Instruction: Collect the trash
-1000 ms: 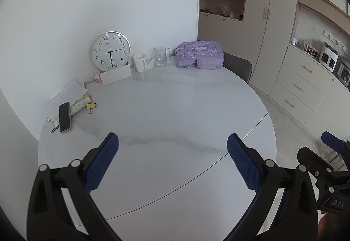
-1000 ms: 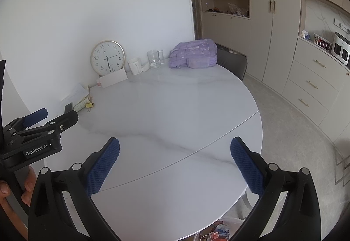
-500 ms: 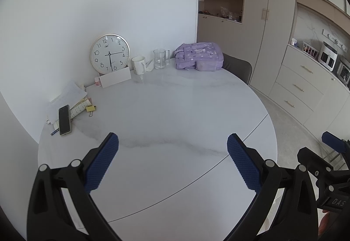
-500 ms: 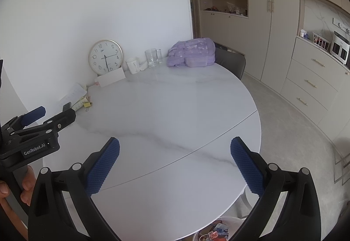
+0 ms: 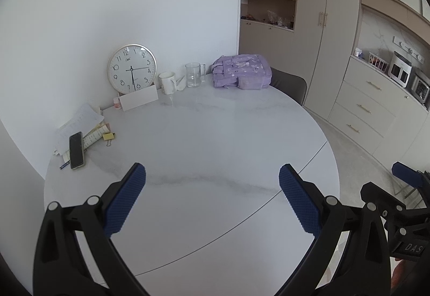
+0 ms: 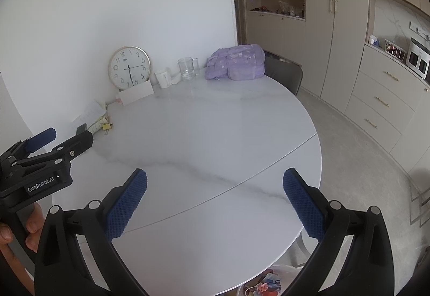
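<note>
My left gripper (image 5: 212, 183) is open and empty, held above the near part of the round white marble table (image 5: 204, 140). My right gripper (image 6: 215, 185) is open and empty too, above the table's near right part. A white bin (image 6: 264, 282) holding colourful scraps of trash stands on the floor below the table's near edge, in the right wrist view. No loose trash shows on the open middle of the table. The left gripper also shows at the left edge of the right wrist view (image 6: 61, 138).
Along the wall stand a clock (image 5: 131, 68), a white card (image 5: 138, 102), a white mug (image 5: 167, 82), a glass mug (image 5: 193, 74) and a purple backpack (image 5: 242, 75). Papers (image 5: 80, 121), a phone (image 5: 76, 150) and a yellow binder clip (image 5: 108, 136) lie at the left. A grey chair (image 5: 289, 87) and cabinets stand behind.
Both grippers have drawn back and risen slightly, so the table items appear a little farther away. Both stay open and empty.
</note>
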`<state>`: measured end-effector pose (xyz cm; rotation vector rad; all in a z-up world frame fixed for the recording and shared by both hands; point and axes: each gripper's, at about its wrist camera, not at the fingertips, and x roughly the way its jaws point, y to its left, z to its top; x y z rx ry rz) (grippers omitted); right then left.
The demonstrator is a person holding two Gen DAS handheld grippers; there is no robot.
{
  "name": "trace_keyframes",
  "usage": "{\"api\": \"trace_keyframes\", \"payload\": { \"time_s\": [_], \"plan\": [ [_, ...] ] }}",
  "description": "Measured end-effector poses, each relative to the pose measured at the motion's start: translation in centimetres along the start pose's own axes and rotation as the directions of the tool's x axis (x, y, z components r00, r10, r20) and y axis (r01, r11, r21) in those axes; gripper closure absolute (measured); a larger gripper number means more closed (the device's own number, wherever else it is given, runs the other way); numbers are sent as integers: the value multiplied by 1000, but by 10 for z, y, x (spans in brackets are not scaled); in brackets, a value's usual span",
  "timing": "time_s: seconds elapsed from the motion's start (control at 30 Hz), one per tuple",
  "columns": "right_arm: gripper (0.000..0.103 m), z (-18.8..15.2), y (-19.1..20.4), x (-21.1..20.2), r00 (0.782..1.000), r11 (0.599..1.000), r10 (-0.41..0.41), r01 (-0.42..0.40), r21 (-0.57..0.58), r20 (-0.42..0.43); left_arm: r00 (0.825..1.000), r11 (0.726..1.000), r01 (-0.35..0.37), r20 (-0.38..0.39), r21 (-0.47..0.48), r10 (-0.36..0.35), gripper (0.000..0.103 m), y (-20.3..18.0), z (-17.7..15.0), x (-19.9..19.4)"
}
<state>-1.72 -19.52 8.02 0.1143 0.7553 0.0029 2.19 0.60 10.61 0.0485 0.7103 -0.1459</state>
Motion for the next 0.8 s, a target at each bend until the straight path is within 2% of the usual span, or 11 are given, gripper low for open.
{"api": "trace_keyframes", "payload": {
  "time_s": [0.8],
  "plan": [
    [2, 0, 1, 2, 1000, 1000, -2, 2, -2, -7, 999, 1000, 8, -34, -6, -8, 8, 0, -4, 3]
  ]
}}
